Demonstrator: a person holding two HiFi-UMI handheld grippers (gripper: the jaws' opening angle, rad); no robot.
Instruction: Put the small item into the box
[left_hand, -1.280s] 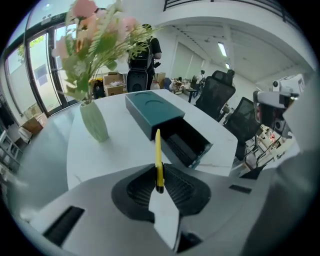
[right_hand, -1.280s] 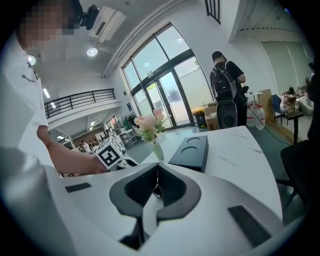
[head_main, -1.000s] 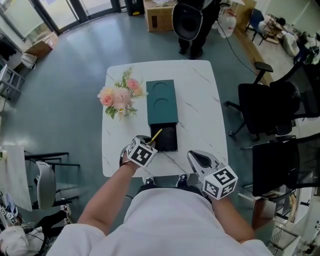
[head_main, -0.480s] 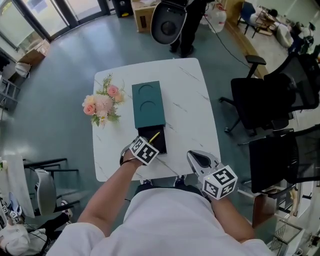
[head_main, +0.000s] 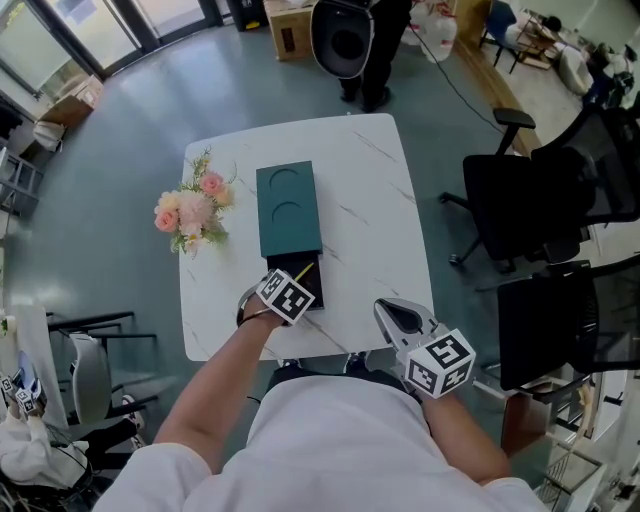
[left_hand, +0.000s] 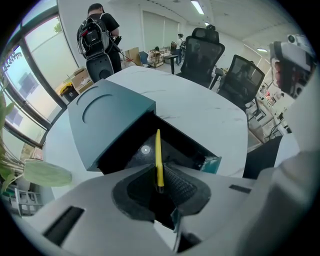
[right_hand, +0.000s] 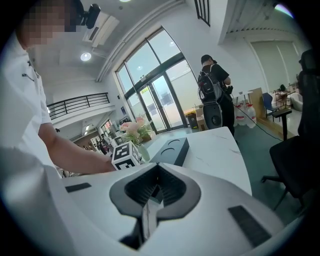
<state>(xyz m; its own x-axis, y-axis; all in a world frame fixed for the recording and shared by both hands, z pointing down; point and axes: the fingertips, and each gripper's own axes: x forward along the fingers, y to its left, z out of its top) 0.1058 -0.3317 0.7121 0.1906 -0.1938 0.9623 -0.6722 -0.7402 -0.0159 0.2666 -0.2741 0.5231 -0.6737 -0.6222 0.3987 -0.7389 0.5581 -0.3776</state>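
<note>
Stick, thin and yellow, is pinched at its lower end between the jaws of the left gripper. It rises out of them and points forward over the open black drawer of the teal box. In the head view the stick shows as a short slanted line above that drawer, so it is over the box but not yet lying in it. The left gripper sits at the drawer's near end, close to the front edge of the white table. The grip takes only the stick's tip, so it could swing or slip as it is lowered. Let go at this tilt, it might catch the lip of the teal sleeve or a drawer wall and roll out onto the table. The right gripper has its jaws together on nothing and hangs off the table's near right corner, well apart from the box. Nothing steadies the box, so a bump from the left gripper could shift it or push the drawer in. Flowers lie just left of the box.
</note>
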